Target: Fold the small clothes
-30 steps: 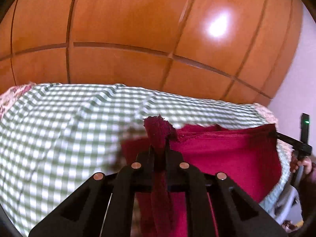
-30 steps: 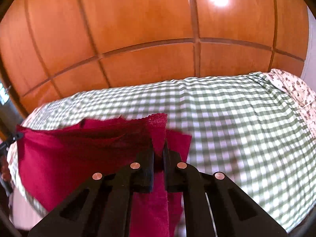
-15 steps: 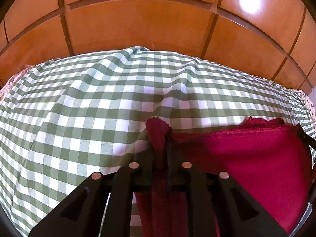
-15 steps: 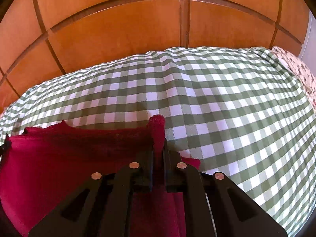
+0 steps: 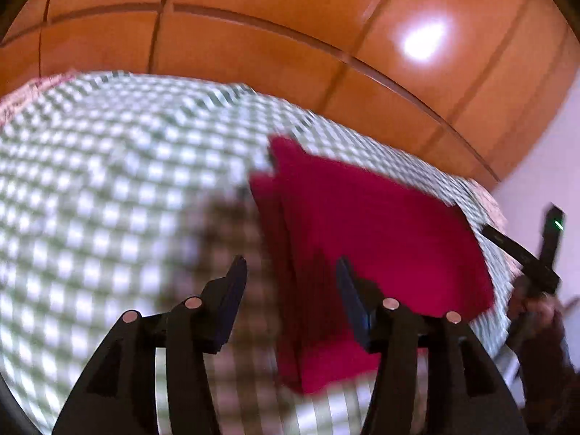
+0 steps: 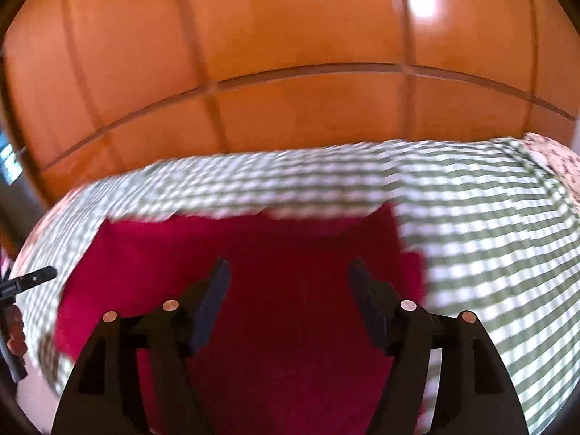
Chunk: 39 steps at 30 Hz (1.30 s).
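A dark red small garment point(image 5: 369, 239) lies flat on the green-and-white checked cloth point(image 5: 108, 188). It also shows in the right wrist view point(image 6: 275, 261). My left gripper point(image 5: 290, 272) is open and empty, above the garment's left edge. My right gripper point(image 6: 286, 275) is open and empty, above the garment's middle. In the left wrist view the right gripper point(image 5: 522, 253) shows at the far right edge of the garment. In the right wrist view the left gripper point(image 6: 29, 279) shows at the far left. Both views are blurred by motion.
An orange wooden panelled wall point(image 5: 290, 36) stands behind the checked surface point(image 6: 489, 239). A floral fabric point(image 6: 554, 159) lies at the surface's far right corner. A pale wall point(image 5: 543, 166) is to the right in the left wrist view.
Both grippers have opened and let go of the red garment's top corners. The garment has dropped flat on the checked cloth. Both grippers have pulled back and up.
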Motion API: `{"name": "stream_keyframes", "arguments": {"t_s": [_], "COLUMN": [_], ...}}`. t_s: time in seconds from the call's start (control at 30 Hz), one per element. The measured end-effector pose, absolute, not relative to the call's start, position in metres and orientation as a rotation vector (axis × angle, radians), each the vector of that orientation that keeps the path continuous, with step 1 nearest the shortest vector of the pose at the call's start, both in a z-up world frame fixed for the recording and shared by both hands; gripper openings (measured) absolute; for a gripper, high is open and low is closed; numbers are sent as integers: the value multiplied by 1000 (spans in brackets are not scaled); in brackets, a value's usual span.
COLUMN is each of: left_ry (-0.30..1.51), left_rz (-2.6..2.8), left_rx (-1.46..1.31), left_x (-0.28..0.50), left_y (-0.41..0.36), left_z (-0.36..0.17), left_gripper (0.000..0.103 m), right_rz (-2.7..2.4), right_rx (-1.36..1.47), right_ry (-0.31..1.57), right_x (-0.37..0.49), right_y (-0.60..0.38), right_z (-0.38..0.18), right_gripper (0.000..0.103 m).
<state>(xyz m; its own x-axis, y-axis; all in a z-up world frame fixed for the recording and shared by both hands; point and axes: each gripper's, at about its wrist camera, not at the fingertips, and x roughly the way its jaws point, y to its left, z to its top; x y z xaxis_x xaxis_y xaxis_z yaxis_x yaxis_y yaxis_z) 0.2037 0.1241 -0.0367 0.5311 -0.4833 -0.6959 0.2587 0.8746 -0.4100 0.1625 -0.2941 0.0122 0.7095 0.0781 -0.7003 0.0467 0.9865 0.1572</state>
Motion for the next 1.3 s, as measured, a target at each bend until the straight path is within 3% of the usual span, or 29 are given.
{"name": "stream_keyframes", "arguments": {"t_s": [0.23,0.27,0.3,0.5,0.67,0.77,0.87,1.0,1.03,1.17,1.23,1.3], "left_ry": [1010,1038,1067,1026,879,831,865,1002,975,982,979,939], "left_rz": [-480,-441,-399,-356,-427,-525,-567,-529,-529,-504,-485,-433], "left_rx": [-293,-275,-267,-168,-159,-128,-79,-27,-26,-52,-58,-19], "left_x": [165,169,172,160,140,140,152,159,156,157,159,154], "left_y": [110,109,108,97,86,56,22,-1,0,5,5,0], "left_z": [-78,-85,-93,-70,-27,-12,-23,-71,-75,-67,-59,-47], "left_gripper": [53,38,35,29,29,29,29,30,30,31,34,50], "right_rz": [58,51,47,4,27,52,68,-33,-60,-48,-59,-63], "right_rx": [173,177,177,203,271,240,204,156,173,335,275,246], "right_ry": [837,842,846,851,822,808,813,936,960,911,911,913], "right_x": [139,139,138,135,112,90,68,59,59,54,55,53], "right_y": [-258,-259,-260,-281,-292,-295,-298,-315,-324,-348,-339,-335], "right_z": [-14,-16,-19,-43,-18,-3,4,-30,-42,-58,-56,-52], "right_gripper": [67,67,67,68,68,53,51,48,44,42,42,42]}}
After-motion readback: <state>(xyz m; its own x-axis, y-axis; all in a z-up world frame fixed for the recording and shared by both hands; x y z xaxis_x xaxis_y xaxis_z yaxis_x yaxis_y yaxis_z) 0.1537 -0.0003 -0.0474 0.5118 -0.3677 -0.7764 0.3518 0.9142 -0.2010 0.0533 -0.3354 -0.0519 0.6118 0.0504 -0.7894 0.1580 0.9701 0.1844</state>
